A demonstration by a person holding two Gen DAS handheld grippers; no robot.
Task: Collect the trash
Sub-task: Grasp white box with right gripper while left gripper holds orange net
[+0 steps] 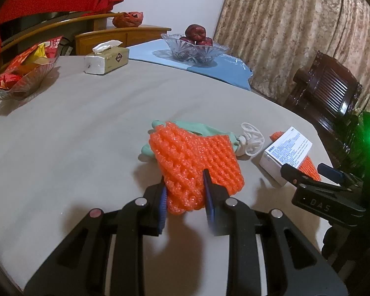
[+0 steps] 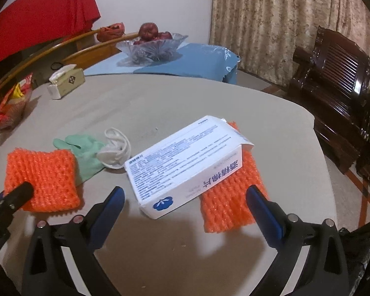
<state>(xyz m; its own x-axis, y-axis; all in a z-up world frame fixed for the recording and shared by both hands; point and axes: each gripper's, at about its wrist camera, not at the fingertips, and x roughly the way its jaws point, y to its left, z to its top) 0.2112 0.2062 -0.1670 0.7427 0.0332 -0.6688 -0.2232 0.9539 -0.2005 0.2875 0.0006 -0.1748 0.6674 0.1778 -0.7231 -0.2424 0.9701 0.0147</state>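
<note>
Where apples [image 1: 196,34] fill glass bowl [image 1: 180,49], upright.

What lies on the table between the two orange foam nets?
In the right wrist view: a green glove, a white mask and a white box, which rests partly on the right net.

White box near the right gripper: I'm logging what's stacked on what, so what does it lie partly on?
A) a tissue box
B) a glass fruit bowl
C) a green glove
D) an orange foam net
D: in the right wrist view the white box rests across an orange foam net, which sticks out beneath it; the green glove, tissue box and glass fruit bowl lie apart from it.
</note>
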